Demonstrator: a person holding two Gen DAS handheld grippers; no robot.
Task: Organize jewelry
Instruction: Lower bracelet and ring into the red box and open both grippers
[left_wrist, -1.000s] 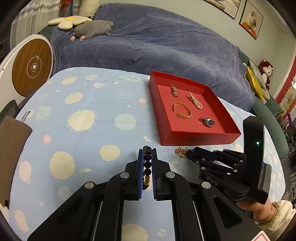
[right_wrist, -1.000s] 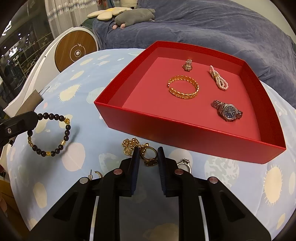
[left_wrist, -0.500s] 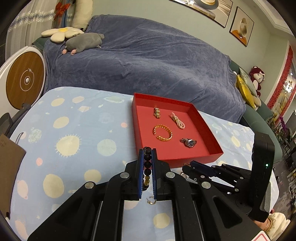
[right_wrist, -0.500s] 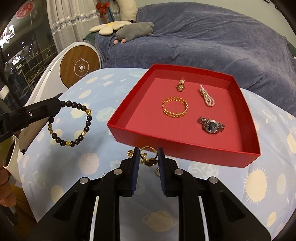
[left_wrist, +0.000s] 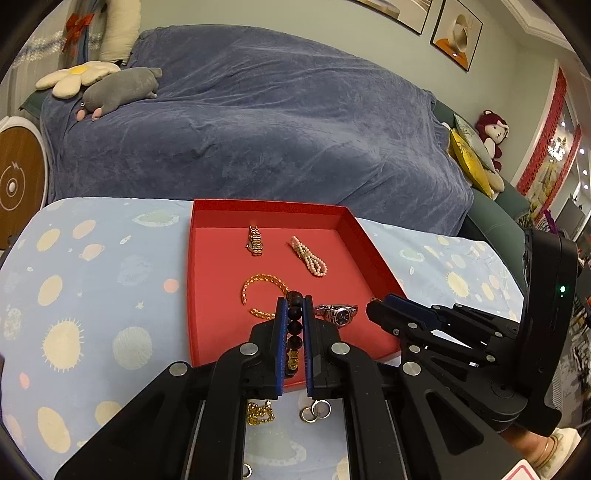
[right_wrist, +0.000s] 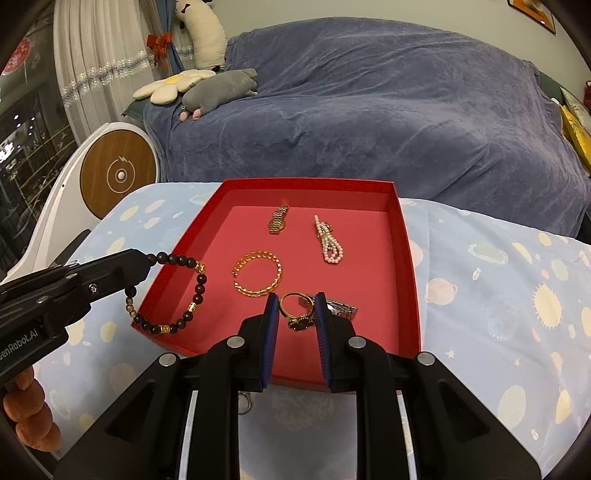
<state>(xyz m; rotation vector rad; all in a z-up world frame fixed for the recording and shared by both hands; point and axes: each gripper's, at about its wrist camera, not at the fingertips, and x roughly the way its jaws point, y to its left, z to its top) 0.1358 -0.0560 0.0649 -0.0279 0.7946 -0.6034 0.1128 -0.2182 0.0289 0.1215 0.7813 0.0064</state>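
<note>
Surface: pale blue cloth printed with suns and planets (right_wrist: 498, 280), spread in front of a bed under a dark blue cover (left_wrist: 258, 129).
Red tray (right_wrist: 412, 280): sits on the cloth, open-topped, holding four pieces on its floor.
Beaded bracelet (right_wrist: 192, 295): dark beads with gold spacers, clamped between the fingers of the left gripper (left_wrist: 294, 301); its loop hangs over the tray's near left corner in the right wrist view.
Gold ring piece (right_wrist: 297, 314): a gold ring with a dark ornament, gripped by the right gripper (right_wrist: 295, 301), held over the tray's near edge.
Gold bangle (right_wrist: 258, 273): lies mid-tray, just beyond both sets of fingertips.
Wristwatch (left_wrist: 338, 313): lies in the tray's near right part, partly hidden behind the right gripper's finger in its own view.
Pearl strand (right_wrist: 328, 243): folded, toward the far right of the tray.
Gold watch band (right_wrist: 277, 220): far middle of the tray.
Loose items: a gold chain (left_wrist: 258, 413) and paired silver rings (left_wrist: 316, 411) rest on the cloth just outside the tray's near wall.
Background: grey plush toy (right_wrist: 221, 90) and flower cushion (right_wrist: 173, 83) on the bed.
</note>
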